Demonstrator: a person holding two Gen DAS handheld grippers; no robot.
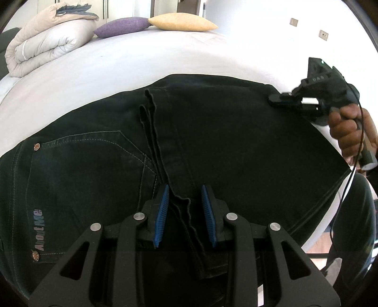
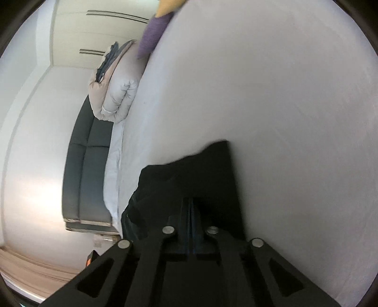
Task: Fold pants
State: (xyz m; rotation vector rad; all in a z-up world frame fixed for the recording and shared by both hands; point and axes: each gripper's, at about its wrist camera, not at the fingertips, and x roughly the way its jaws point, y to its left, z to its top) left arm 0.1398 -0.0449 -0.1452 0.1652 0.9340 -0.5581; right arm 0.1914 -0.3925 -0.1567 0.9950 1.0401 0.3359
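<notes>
Left wrist: pants (image 1: 212,132) lengthwise left-right.

One pair of black denim pants (image 1: 212,141), two black two-finger grippers (image 1: 185,207) (image 1: 278,99), one purple cushion (image 1: 120,27), one yellow cushion (image 1: 182,21), one rolled beige duvet (image 1: 45,44)

You see black pants (image 1: 224,146) with pale stitching on a white bed (image 1: 165,59); purple pillow (image 1: 122,27); yellow pillow (image 1: 182,21); blue gripper pads (image 1: 161,217).
</notes>
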